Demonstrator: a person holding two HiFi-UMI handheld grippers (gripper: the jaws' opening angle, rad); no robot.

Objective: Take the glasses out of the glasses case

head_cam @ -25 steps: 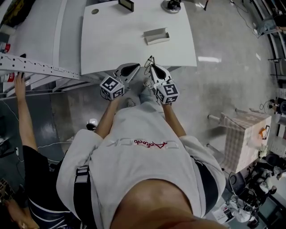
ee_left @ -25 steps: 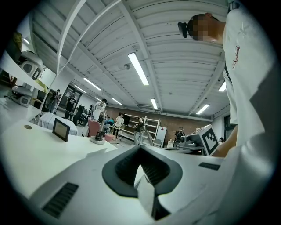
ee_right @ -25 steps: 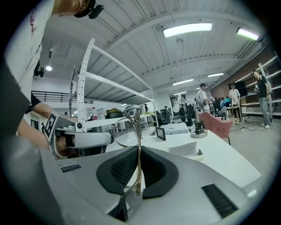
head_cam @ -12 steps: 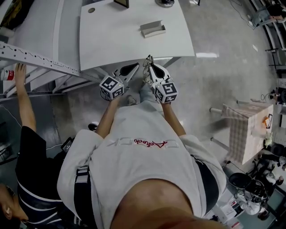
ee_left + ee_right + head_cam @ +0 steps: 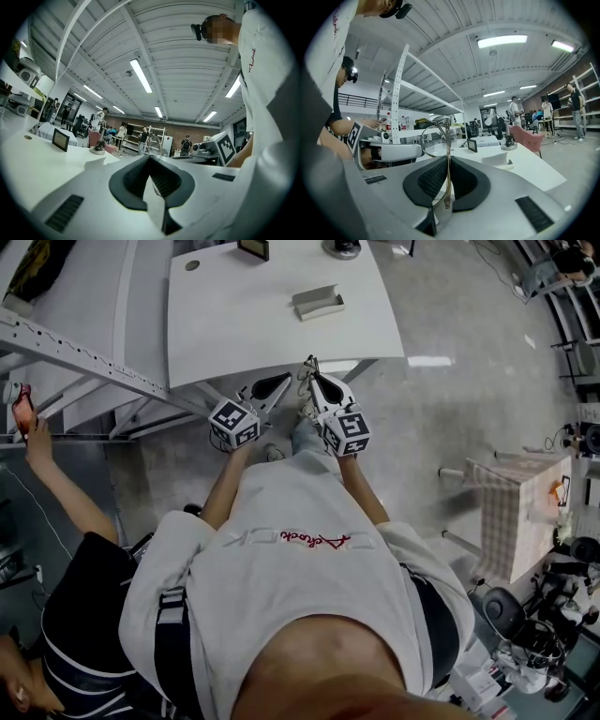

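Note:
The grey glasses case (image 5: pixel 317 302) lies open on the white table (image 5: pixel 234 334); in the right gripper view the case (image 5: pixel 497 161) sits out ahead. My right gripper (image 5: pixel 314 381) is shut on the thin wire glasses (image 5: pixel 306 371), held off the table's near edge. In the right gripper view one temple of the glasses (image 5: pixel 436 136) is pinched between the pads, lens loop above the right gripper (image 5: pixel 448 157). My left gripper (image 5: pixel 284 381) hovers just beside it. Seen in its own view, the left gripper (image 5: pixel 150 157) has its pads meeting with nothing between them.
A small framed screen (image 5: pixel 251 247) and a round stand (image 5: pixel 339 247) sit at the table's far side. A perforated metal rack (image 5: pixel 75 357) runs at left, where another person (image 5: pixel 66 521) reaches up. A checked-cloth table (image 5: pixel 525 512) stands at right.
Both grippers, with the glasses, have drawn back a little from the table edge. The other person's raised hand has moved leftward along the rack.

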